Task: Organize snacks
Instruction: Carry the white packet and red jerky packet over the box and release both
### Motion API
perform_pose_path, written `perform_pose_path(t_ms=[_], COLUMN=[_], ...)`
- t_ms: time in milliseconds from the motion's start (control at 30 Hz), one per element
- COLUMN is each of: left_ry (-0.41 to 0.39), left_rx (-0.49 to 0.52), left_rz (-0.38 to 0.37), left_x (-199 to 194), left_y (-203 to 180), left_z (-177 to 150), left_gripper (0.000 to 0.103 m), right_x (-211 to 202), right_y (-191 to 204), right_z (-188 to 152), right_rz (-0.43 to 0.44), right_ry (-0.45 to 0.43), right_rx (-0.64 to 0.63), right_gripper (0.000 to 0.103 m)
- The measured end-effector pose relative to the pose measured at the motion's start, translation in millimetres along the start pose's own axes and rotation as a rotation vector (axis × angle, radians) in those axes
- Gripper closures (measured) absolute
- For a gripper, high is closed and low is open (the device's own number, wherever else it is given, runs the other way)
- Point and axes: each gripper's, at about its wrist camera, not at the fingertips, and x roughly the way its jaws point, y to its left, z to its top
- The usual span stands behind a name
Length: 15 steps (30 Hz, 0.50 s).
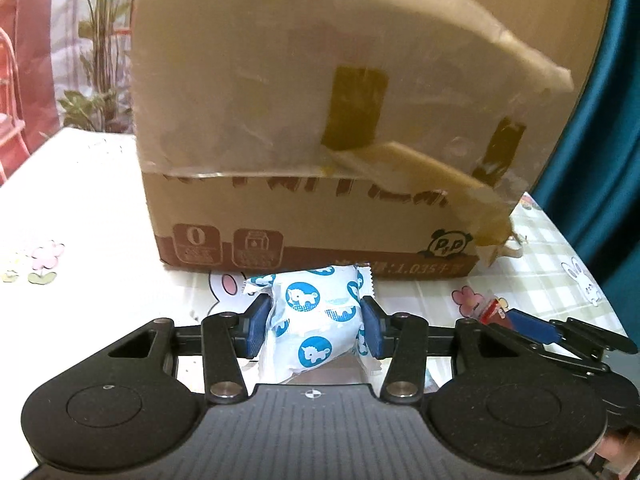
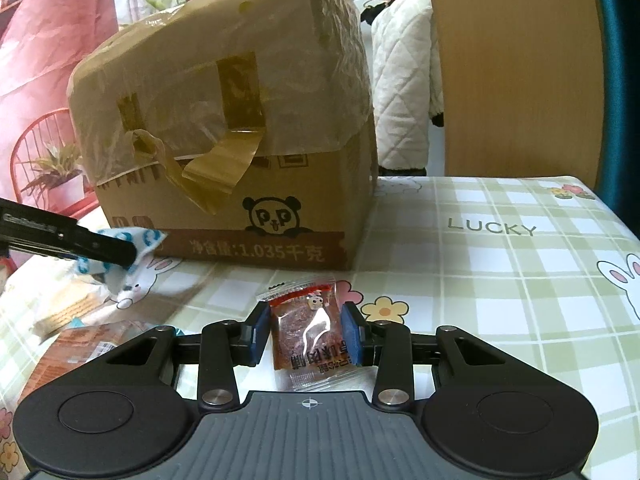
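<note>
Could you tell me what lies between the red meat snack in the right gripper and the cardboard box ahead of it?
Only bare checked tablecloth separates the meat snack from the cardboard box, as the right wrist view shows.

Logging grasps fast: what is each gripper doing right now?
Left gripper: closed on the white and blue snack packet.
Right gripper: closed on the brown snack packet.

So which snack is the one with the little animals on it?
Find the big brown cardboard box on the checked tablecloth. Just in front of it, the left gripper squeezes a puffy white packet with blue animal circles. The right gripper's snack is a flat clear packet of reddish-brown jerky.
</note>
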Motion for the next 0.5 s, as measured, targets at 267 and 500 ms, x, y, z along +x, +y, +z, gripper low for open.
perform_pose_path(t_ms=[267, 500], left_ry=[-0.081, -0.207], left_rx=[0.032, 0.032], left_rz=[0.002, -0.025], left_x=[-43.2, -85.5], left_y=[0.1, -2.2], left_z=[5.4, 31.8], left_gripper=[0.053, 0.053], right_x=[-18.2, -63.8], right_y=[0.2, 0.6], right_z=[3.8, 52.8], right_rz=[-0.014, -0.009], right_ry=[-0.059, -0.237], right_rx=[0.0, -0.006], right_gripper=[0.068, 0.068])
